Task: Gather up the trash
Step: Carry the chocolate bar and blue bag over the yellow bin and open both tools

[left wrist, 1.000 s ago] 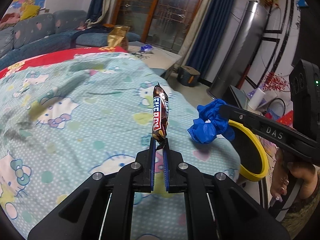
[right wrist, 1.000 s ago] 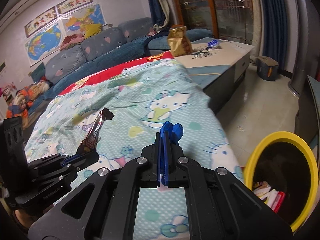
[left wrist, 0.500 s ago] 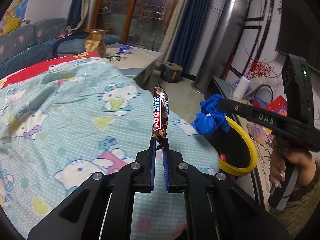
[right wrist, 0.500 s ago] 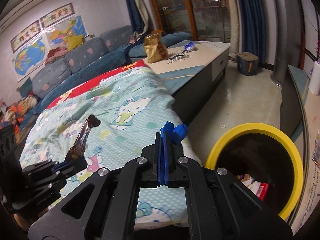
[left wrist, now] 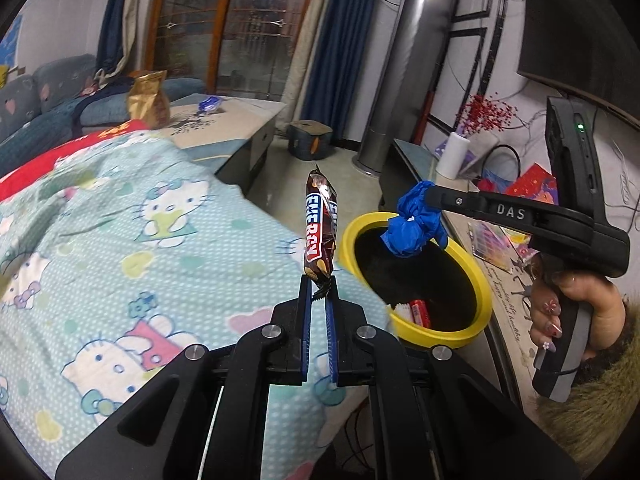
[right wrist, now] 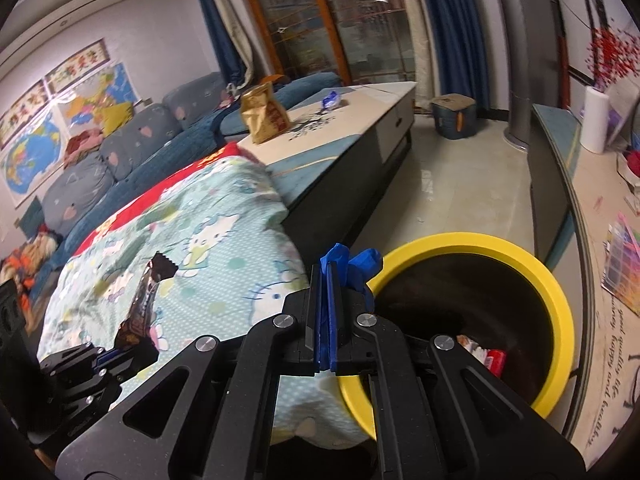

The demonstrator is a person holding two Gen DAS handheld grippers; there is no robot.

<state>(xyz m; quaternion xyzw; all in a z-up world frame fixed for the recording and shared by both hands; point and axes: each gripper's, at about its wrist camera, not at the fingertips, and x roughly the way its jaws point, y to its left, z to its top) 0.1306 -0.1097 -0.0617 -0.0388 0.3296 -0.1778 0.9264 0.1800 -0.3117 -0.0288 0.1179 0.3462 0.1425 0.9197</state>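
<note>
Candy wrapper (left wrist: 320, 228) pinched upright between left fingers (left wrist: 306, 300), beside bin (left wrist: 480, 280).

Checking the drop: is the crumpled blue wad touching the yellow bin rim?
Apart. The left wrist view shows the crumpled blue wad hanging from the right claw above the yellow bin rim.

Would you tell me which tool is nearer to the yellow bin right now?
Right. The right tool, shut on a blue wad, hangs over the yellow bin near its far rim. The left tool, shut on a wrapper, is beside the bin, above the blanket's edge.
</note>
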